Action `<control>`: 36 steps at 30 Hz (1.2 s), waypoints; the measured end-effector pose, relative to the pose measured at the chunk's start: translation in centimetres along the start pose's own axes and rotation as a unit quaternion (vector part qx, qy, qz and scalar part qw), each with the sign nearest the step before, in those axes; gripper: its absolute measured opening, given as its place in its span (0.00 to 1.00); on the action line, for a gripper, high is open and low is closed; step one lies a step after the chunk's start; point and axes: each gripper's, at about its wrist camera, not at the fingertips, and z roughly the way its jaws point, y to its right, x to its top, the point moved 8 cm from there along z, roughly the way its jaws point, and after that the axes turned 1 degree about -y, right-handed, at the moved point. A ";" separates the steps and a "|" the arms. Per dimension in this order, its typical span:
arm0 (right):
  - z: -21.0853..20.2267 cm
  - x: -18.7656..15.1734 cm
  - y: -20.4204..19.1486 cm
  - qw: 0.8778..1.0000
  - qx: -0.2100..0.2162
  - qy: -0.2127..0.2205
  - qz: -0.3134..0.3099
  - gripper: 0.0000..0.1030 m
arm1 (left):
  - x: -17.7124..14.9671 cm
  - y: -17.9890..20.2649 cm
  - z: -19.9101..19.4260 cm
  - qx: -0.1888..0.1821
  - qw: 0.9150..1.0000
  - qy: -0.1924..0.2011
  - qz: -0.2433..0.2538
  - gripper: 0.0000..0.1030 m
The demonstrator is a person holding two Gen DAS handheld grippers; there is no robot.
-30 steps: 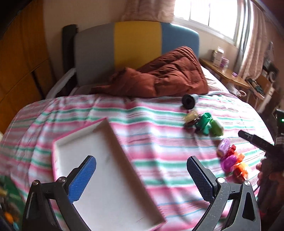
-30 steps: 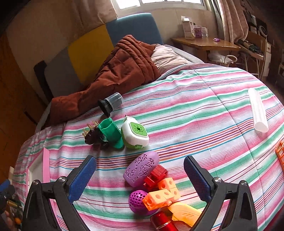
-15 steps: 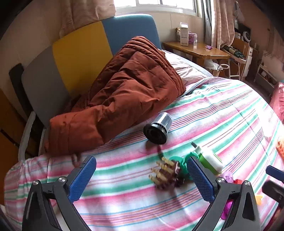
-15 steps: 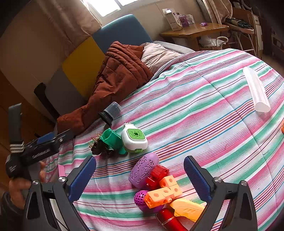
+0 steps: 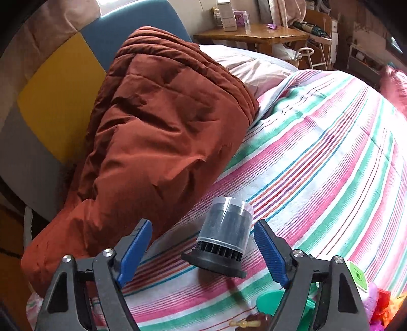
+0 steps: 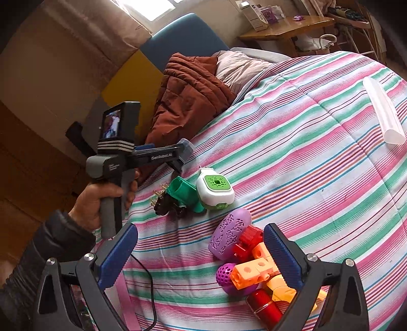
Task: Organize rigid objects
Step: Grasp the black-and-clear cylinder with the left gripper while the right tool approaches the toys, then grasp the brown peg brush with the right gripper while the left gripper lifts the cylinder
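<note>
Left gripper [image 5: 203, 250] spread wide, straddling filter canister [image 5: 223, 235] at 12 o'clock; close squarely across its clear barrel, above the flange.

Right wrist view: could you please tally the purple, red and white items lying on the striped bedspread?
Purple: 2, oval and ball
Red: 2, block and cylinder
White: 2, green-faced device and tube
Total: 6

Daylight from a blown-out window [image 6: 150, 7] at 11 o'clock, glare at 3 o'clock, fisheye bending, dark vignetted corners
</note>
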 end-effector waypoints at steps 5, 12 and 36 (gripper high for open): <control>0.2 -0.1 0.0 1.000 -0.002 -0.003 0.000 0.98 | -1.3 -0.3 1.6 -0.036 0.999 -0.025 -0.033 0.43; 0.3 -0.4 -0.1 1.000 -0.005 -0.008 -0.006 0.98 | -7.4 -4.1 -0.8 -0.037 0.987 -0.031 -0.154 0.42; 4.1 -4.0 -4.2 0.986 -0.033 -0.081 -0.142 0.80 | -24.7 -1.2 -18.9 -0.061 0.953 0.060 -0.292 0.42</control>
